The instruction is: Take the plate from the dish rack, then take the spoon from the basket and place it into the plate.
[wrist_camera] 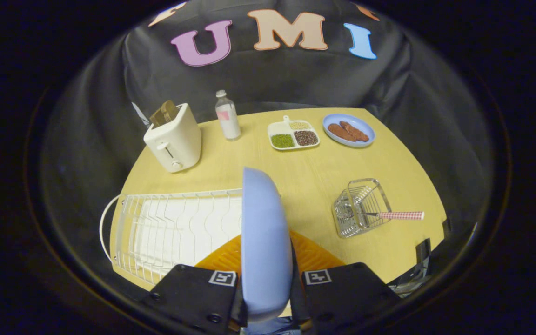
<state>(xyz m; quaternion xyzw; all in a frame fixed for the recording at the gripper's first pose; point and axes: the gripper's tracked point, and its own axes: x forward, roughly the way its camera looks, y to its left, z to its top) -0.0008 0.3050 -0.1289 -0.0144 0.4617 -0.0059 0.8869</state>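
Clamped edge-on between the tongs (268,291), the plate (264,242) stood upright above the dish rack (175,232). Far right of it on the surface (314,177), the spoon (391,215) lay in the basket (360,207), its handle pointing right.

I worked in a staged kitchen booth: a wooden table (314,177) before a black cloth wall (272,79), with toaster (174,138) and dish rack (175,232) beyond my gripper's fingers.
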